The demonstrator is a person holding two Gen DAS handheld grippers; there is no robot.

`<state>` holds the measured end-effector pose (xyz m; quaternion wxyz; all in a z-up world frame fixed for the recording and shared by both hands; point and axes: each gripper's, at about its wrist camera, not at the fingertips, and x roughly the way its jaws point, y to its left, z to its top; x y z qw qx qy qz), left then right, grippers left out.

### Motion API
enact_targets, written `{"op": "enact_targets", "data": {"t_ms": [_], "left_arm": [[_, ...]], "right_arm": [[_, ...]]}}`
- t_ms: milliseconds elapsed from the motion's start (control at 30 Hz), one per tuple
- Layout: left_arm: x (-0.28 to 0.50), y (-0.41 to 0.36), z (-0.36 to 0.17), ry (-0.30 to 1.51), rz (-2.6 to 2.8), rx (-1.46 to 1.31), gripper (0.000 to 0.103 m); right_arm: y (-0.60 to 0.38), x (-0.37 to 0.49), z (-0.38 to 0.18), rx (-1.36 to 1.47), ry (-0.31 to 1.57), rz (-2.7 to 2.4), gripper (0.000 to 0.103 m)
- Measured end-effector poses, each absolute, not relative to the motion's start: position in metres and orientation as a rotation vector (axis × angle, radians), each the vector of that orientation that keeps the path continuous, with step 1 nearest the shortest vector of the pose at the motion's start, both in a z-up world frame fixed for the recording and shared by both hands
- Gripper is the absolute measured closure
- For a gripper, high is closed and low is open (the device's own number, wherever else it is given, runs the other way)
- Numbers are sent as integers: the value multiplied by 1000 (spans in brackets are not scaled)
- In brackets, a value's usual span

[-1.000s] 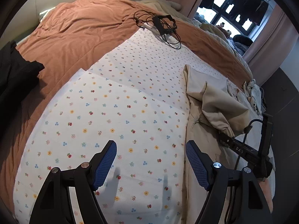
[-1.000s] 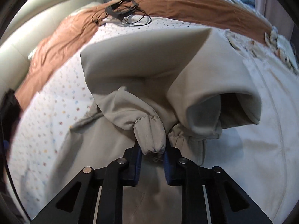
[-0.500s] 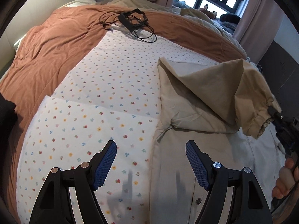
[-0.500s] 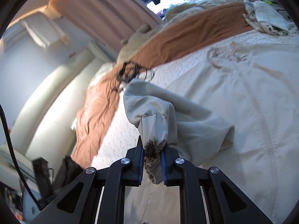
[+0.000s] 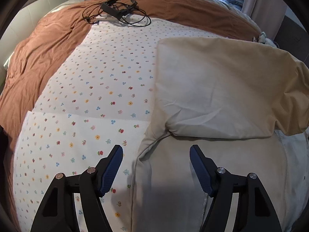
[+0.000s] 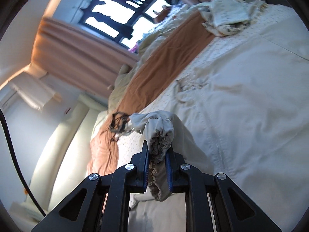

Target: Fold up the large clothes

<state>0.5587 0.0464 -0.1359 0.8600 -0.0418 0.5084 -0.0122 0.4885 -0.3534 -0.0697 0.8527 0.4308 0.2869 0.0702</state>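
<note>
A large beige jacket (image 5: 193, 170) lies on a floral sheet (image 5: 92, 100) on the bed. One sleeve (image 5: 222, 89) is stretched flat across its upper part towards the right. My left gripper (image 5: 156, 154) is open and empty, low over the jacket's left edge near the armpit. My right gripper (image 6: 158, 150) is shut on the sleeve's gathered cuff (image 6: 160, 133) and holds it above the jacket body (image 6: 241, 116), with the view strongly tilted. The right gripper is hidden in the left wrist view.
An orange-brown duvet (image 5: 38, 48) surrounds the sheet. A black frame with cables (image 5: 119, 5) lies at the far end of the sheet. Crumpled pale clothes (image 6: 227, 17) lie at the bed's far side. A padded cream headboard (image 6: 63, 141) and curtains (image 6: 77, 54) stand beyond.
My right gripper has lifted the cuff and pulled it rightwards, drawing the sleeve out flat across the jacket. My left gripper has shifted right, from over the sheet to the jacket's left edge.
</note>
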Motion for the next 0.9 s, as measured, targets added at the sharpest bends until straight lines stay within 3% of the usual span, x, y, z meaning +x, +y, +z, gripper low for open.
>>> {"op": "enact_targets", "data": {"t_ms": [33,100,167,233,400,667,833,900], "left_arm": [[560,47,-140,1081,-28,-101,38],[562,48,-146,1099,-33,-126,42],[563,48,-149,1100,-26,-116,43],[564,49,-150,1097,-18,-98,44],[564,49,-149,1088,-15,-88,64],[567,51,-156,1078,-27,-59,69],[574,57,-160,1076,-25,-63,70],[577,59,-162,1078,-27,-68,70]], "right_arm": [[-363,488,-75,927,620,99,74],[-380,483,-85,978,626,48,43],[-392,477,-91,1010,622,40,35],[-401,473,-96,991,649,11,35],[-417,476,-130,966,809,-25,35],[-414,489,-170,975,921,-18,36],[-411,509,-174,934,903,-16,50],[-410,518,-179,928,900,-24,64]]}}
